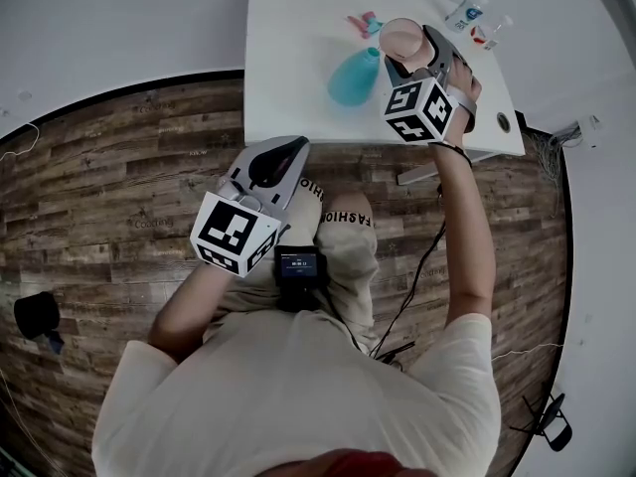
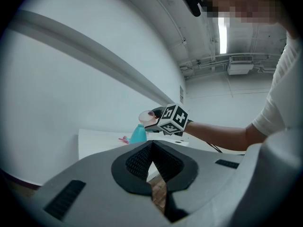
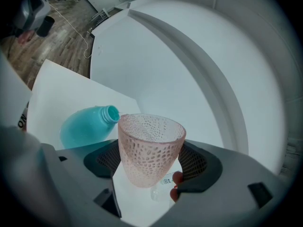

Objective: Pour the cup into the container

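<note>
Brown wood-plank floor [image 1: 119, 197] below, plain white walls all around. White counter [image 1: 288, 78] pushed up against the wall. On the counter, a teal bottle [image 1: 355, 76] with its cap off. Near the far right corner, two small clear bottles [image 1: 467, 13], and close by, a little pink and teal thing [image 1: 364, 23], too small to make out. Right claw [image 1: 412, 50] up over the counter, squeezing a bumpy pink cup [image 1: 402, 36] close by the bottle's open top. Left claw [image 1: 273, 162] down low by the person's knee, well away from the counter, pinched closed with nothing inside.
</note>
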Motion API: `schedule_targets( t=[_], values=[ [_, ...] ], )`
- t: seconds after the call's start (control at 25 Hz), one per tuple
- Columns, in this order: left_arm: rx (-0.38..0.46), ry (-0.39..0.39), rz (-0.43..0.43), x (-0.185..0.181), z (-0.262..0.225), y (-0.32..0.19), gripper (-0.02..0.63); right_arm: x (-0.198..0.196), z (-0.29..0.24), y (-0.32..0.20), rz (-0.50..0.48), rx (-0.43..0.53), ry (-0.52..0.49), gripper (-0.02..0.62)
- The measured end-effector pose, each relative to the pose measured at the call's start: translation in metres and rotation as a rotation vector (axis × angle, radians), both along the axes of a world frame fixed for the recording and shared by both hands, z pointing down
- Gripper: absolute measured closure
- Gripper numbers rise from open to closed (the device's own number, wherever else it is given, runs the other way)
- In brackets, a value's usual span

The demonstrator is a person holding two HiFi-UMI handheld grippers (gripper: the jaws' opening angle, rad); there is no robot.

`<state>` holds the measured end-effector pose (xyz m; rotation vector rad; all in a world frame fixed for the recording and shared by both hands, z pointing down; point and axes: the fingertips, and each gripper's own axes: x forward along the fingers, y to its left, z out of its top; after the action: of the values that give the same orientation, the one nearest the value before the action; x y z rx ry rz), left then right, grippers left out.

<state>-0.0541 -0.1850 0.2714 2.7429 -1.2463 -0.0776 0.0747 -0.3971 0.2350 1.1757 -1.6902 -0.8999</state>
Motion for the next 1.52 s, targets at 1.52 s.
schedule_targets(
  t=[1.52],
  values=[
    [0.001,0.008,-0.012,-0.009,0.001,0.0,0.595,-0.002,-0.013,0.002,0.015,0.059,0.075,0.218]
  ],
)
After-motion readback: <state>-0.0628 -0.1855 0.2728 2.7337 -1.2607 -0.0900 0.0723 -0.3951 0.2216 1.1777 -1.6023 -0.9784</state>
